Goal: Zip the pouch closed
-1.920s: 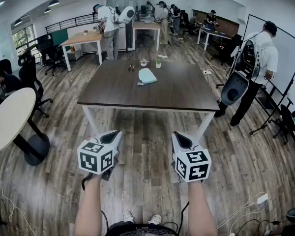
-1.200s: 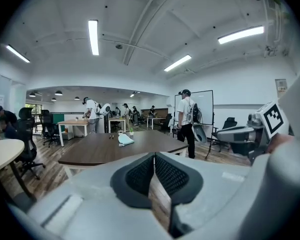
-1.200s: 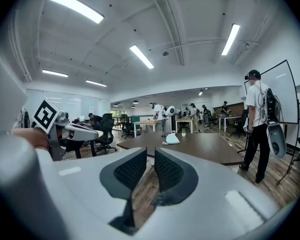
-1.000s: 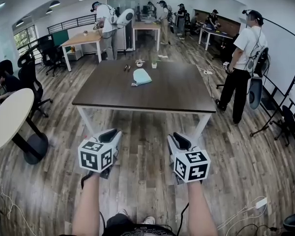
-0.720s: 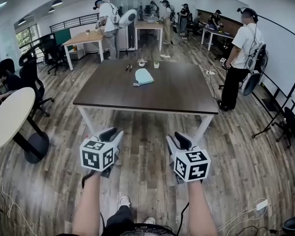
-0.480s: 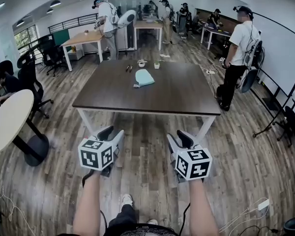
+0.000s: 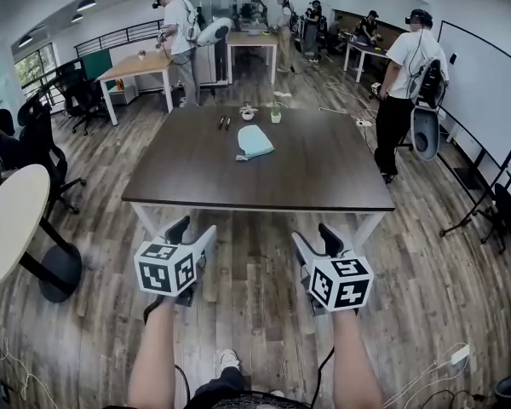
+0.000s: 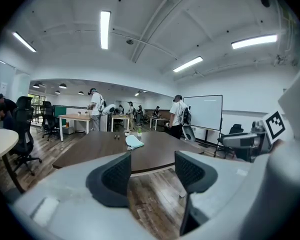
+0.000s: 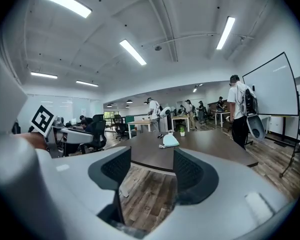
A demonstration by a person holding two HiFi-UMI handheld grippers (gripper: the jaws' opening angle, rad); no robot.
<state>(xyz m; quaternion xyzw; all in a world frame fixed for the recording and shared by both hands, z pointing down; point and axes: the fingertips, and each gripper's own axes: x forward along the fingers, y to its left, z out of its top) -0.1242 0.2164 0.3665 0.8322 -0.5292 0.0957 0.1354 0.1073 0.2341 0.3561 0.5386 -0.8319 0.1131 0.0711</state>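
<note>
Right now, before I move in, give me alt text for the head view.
The left tool and right tool, both empty with jaws apart and just opened wider, hover over wood floor short of a dark table. A light blue pouch lies on its far half, untouched; people stand around the room.

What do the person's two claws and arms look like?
The left claw and right claw are pale grey shells with dark textured pads. Each carries a white cube with black square markers and trails a black cable. The forearms show no sleeves. Both pairs of jaws have just been opening, nothing between them.
</note>
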